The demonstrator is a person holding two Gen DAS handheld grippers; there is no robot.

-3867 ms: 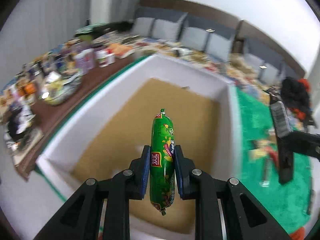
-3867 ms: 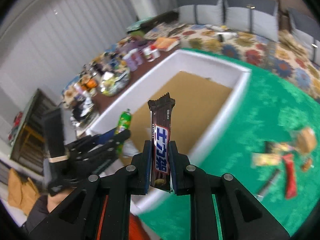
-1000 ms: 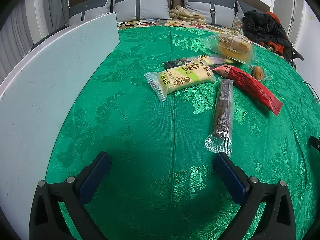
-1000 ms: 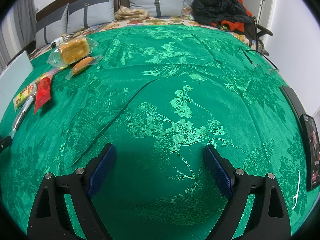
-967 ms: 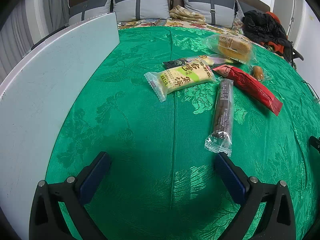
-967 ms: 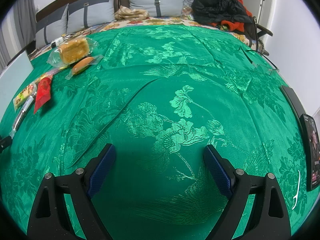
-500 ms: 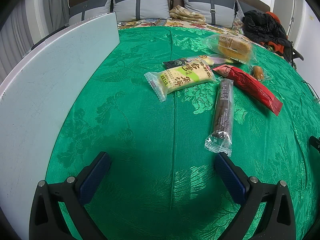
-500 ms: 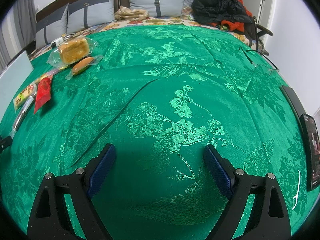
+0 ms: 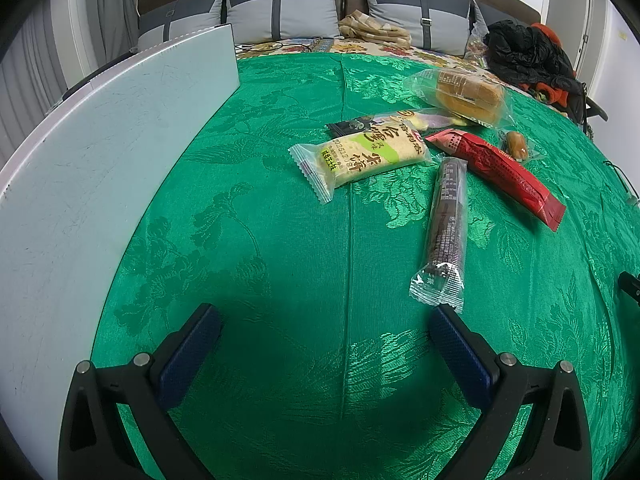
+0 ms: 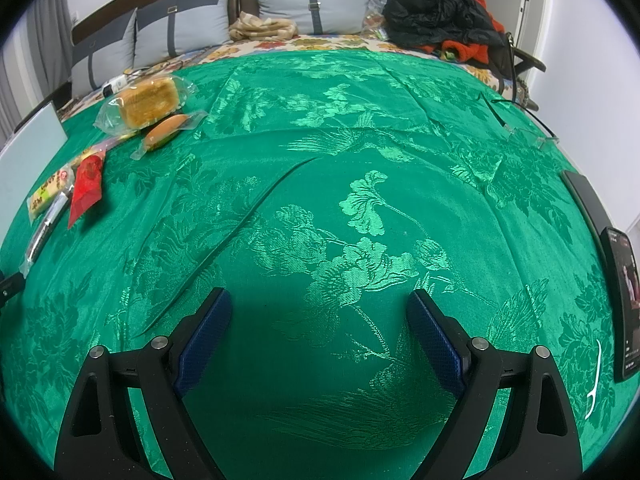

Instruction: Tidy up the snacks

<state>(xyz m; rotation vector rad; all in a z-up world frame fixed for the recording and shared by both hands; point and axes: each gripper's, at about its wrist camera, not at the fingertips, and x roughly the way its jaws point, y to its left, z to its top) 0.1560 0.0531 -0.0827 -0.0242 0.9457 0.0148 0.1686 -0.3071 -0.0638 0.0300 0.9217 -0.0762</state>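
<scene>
Both grippers hover low over a green brocade cloth (image 9: pixel 280 240), empty. My left gripper (image 9: pixel 324 332) is wide open; just ahead to its right lies a long dark bar in clear wrap (image 9: pixel 446 224). Beyond it sit a yellow-green rice cake pack (image 9: pixel 360 158), a red packet (image 9: pixel 500 168), a bagged bread (image 9: pixel 468 94) and a small wrapped sausage bun (image 9: pixel 516 146). The white box wall (image 9: pixel 100 168) stands at the left. My right gripper (image 10: pixel 318 318) is wide open over bare cloth; the bread (image 10: pixel 150 100), bun (image 10: pixel 166 130) and red packet (image 10: pixel 86 186) lie far left.
Grey pillows (image 9: pixel 280 8) line the headboard behind. Black and orange clothing (image 10: pixel 436 12) is piled at the back right. A dark phone (image 10: pixel 624 276) and a thin cable (image 10: pixel 516 120) lie at the cloth's right edge. Open cloth spreads in front of the right gripper.
Since 3.9 s ago both grippers let go of the green sausage and the chocolate bar, opened, and left the box for the cloth. Over the last second nothing has moved.
</scene>
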